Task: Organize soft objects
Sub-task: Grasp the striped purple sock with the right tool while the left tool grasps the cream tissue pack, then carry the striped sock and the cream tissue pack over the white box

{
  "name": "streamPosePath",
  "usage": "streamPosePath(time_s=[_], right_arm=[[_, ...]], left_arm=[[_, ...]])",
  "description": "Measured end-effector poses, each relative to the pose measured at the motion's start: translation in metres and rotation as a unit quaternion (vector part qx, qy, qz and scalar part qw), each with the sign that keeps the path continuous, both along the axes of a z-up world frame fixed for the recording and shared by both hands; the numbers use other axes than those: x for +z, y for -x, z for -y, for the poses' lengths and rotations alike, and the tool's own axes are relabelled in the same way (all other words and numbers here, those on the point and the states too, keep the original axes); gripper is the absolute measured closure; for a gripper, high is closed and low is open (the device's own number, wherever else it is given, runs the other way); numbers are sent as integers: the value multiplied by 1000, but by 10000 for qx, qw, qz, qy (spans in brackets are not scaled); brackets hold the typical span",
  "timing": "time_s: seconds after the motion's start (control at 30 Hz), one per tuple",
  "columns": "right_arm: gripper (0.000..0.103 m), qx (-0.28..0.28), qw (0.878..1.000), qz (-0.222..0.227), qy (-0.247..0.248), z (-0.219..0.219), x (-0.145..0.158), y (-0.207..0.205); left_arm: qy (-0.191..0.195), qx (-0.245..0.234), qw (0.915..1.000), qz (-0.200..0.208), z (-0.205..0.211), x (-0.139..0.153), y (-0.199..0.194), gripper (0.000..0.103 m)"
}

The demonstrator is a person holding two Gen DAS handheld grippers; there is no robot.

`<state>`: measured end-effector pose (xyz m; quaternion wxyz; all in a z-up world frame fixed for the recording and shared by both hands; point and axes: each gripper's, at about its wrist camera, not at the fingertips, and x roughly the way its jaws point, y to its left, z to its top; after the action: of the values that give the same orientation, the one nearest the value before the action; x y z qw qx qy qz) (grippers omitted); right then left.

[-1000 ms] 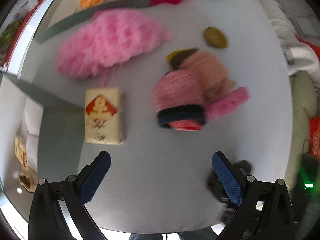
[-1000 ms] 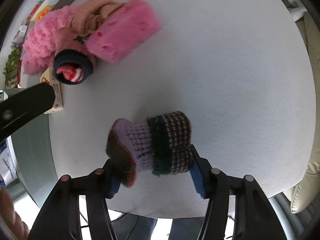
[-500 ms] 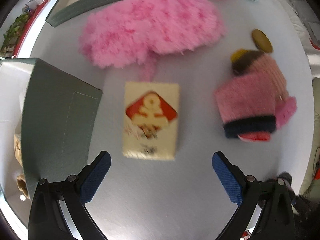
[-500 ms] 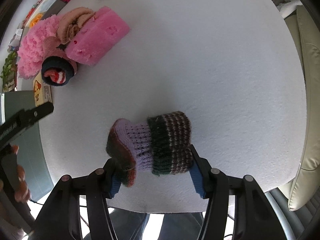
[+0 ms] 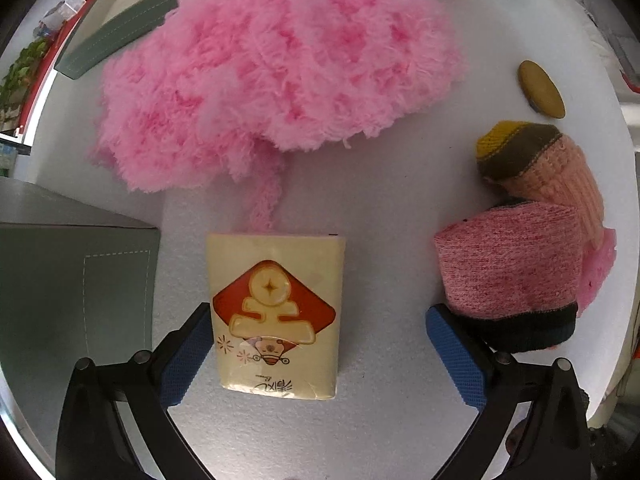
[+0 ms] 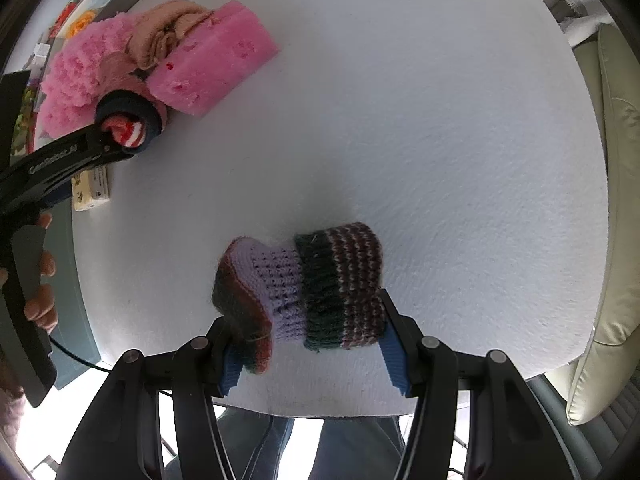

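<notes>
My left gripper (image 5: pixel 320 360) is open, its jaws either side of a cream tissue pack (image 5: pixel 276 312) with a red diamond print; the left pad (image 5: pixel 186 360) is close beside the pack. A fluffy pink item (image 5: pixel 272 72) lies beyond it. A pink knitted sock roll with a dark cuff (image 5: pixel 512 280) and a peach knitted roll (image 5: pixel 548 168) lie to the right. My right gripper (image 6: pixel 312 356) is shut on a purple, green and striped knitted sock roll (image 6: pixel 308 292), held just above the white table (image 6: pixel 440 140).
A grey fabric box (image 5: pixel 72 280) stands at the left and another (image 5: pixel 120 36) at the back. A pink sponge (image 6: pixel 212 68) lies by the rolls. An olive oval object (image 5: pixel 540 88) lies at the back right. A cream sofa (image 6: pixel 608 240) borders the table's right edge.
My left gripper swung left and dropped toward the tissue pack, which now lies between its open jaws. My right gripper kept hold of the knitted roll, nearly still.
</notes>
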<state>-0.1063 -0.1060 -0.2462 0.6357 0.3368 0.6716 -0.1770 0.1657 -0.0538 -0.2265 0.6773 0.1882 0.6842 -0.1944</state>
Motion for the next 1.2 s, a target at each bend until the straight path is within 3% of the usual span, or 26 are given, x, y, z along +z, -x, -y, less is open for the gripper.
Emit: streamPosePath(time_s=[0.27,0.37,0.43,0.47,0.53,0.73,1.2], right_arm=[[42,150,9999,-11,63,4,17,-13],[42,168,9998,12,115,4,24,-16],[42,166,9997,30,151,6,28,-16],[42,168,9997,40,174,6,30,-16],[42,177,9996,48,218,7,34,-17],[42,146,9996,13,258,8,39,-19],[42,331,9984,-34,454,-7,57,-42]], left_arm=[[-140,-124,9996,-215,-5,-5,5,0],[-18,-174,9998,-72,-4,4,1,17],[54,-311,9995,-8,-5,12,3,46],[87,-366,9993,-31,-6,14,3,49],[165,-344,9989,-268,-9,16,4,49],[385,-402,9978,-368,-26,29,25,49],[765,-858,9932,-193,-61,67,90,49]])
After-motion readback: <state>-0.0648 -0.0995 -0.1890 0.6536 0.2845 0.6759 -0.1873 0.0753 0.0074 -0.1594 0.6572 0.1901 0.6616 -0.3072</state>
